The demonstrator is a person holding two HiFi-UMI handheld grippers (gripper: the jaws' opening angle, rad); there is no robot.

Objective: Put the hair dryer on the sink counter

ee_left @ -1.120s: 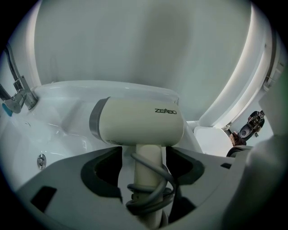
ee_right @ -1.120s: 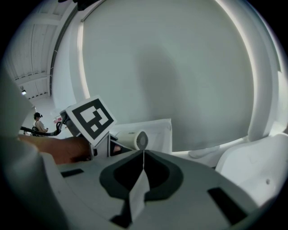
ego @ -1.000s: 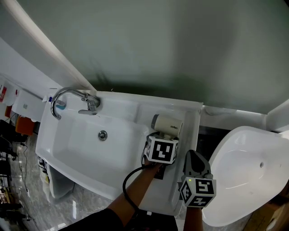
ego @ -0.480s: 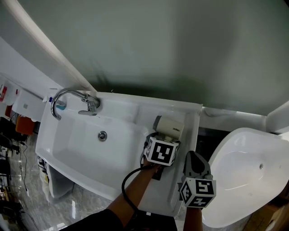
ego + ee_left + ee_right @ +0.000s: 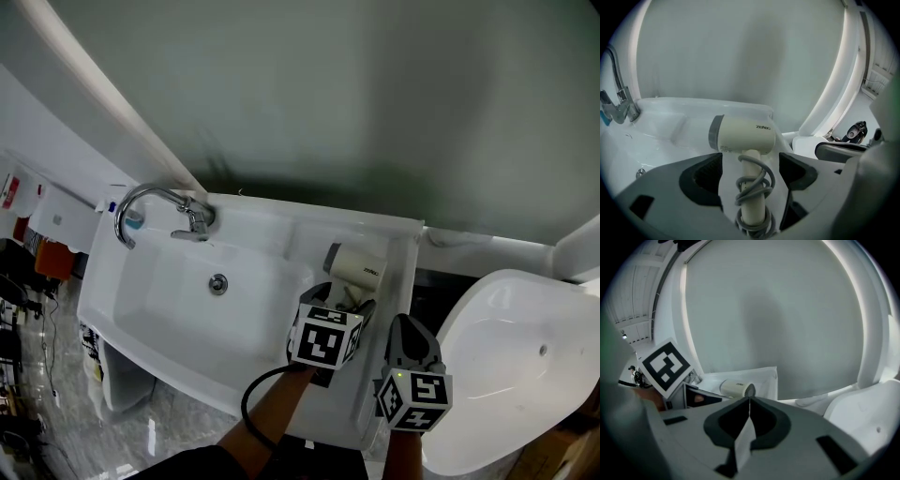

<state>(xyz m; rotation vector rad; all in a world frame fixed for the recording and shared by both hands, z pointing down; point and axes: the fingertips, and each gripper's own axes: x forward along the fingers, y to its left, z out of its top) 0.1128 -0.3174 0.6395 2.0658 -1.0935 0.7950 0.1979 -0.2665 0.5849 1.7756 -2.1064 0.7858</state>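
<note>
Step in hand: judged as the release; the hair dryer [image 5: 743,136] lies on the sink counter [image 5: 397,251], right of the basin [image 5: 178,305].
Left gripper [image 5: 749,168]: jaws wide, the handle between them, the pads not pressing on it.
Right gripper [image 5: 749,401]: jaws together, holding nothing.
How to do it well: draw the left gripper straight back along the handle, jaws kept wide, so that no pad catches the cord [image 5: 754,180] wound around the handle.
Barrel axis: across the counter, grey-ringed end toward the basin.
Handle: points toward the person.
</note>
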